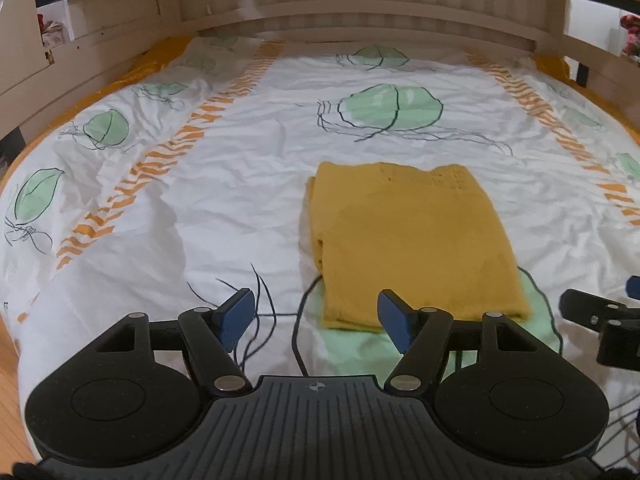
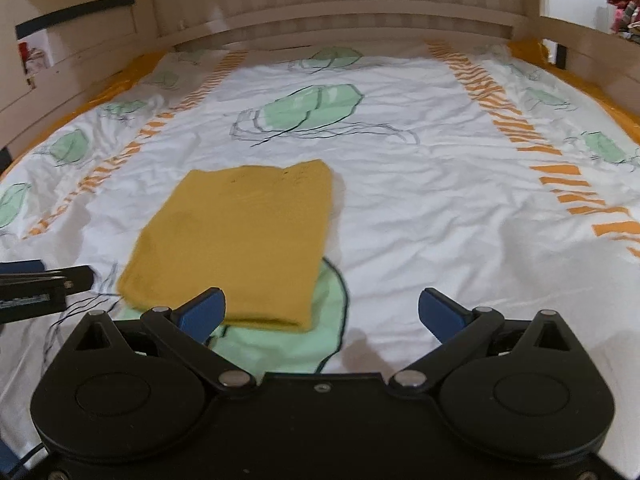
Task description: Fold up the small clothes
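A small mustard-yellow knitted garment (image 1: 412, 240) lies folded into a flat rectangle on the white bedspread (image 1: 240, 200). It also shows in the right wrist view (image 2: 240, 240). My left gripper (image 1: 318, 322) is open and empty, just in front of the garment's near left corner. My right gripper (image 2: 322, 314) is open and empty, in front of the garment's near right corner. The right gripper's side shows at the right edge of the left wrist view (image 1: 604, 320). The left gripper's side shows at the left edge of the right wrist view (image 2: 36, 284).
The bedspread (image 2: 440, 220) has green leaf prints and orange striped bands. A pale wooden headboard (image 1: 360, 0) and side rails (image 1: 100, 40) enclose the far end of the bed. Wooden floor (image 1: 10, 392) shows at the lower left.
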Available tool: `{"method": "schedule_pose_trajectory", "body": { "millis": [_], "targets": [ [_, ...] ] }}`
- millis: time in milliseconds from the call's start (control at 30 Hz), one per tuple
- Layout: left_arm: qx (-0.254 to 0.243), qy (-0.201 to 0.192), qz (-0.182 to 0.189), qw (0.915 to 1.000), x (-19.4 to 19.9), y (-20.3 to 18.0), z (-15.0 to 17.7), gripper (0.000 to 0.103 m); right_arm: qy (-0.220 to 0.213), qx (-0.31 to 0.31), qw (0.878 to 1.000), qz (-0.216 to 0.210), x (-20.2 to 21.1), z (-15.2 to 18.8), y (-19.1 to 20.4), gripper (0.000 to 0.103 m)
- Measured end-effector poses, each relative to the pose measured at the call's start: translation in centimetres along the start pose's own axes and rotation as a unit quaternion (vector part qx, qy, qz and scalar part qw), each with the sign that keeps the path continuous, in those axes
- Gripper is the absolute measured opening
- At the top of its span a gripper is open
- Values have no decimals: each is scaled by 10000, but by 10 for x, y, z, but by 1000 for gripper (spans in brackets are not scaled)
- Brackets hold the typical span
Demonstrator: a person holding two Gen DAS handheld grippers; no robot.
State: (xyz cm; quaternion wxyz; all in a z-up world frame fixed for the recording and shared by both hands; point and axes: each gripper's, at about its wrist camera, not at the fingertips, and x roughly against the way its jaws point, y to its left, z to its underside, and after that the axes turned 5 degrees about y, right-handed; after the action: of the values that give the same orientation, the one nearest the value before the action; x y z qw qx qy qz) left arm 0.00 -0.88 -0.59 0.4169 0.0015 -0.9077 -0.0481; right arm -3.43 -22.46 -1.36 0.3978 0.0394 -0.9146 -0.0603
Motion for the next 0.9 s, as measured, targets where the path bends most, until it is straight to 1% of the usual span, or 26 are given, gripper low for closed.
{"method": "schedule_pose_trajectory", "body": {
  "millis": [233, 533, 900],
  "targets": [
    [36, 145, 137, 9998, 4, -2, 8, 66, 78, -46, 9999, -95, 1, 6, 7, 102],
    [201, 340, 180, 9991, 2, 3, 12, 66, 232, -150, 9995, -137, 1, 11, 7, 102],
    [218, 456, 214, 9985, -1, 2, 13, 66, 328, -151, 9992, -181, -2, 12, 11, 102]
  ]
}}
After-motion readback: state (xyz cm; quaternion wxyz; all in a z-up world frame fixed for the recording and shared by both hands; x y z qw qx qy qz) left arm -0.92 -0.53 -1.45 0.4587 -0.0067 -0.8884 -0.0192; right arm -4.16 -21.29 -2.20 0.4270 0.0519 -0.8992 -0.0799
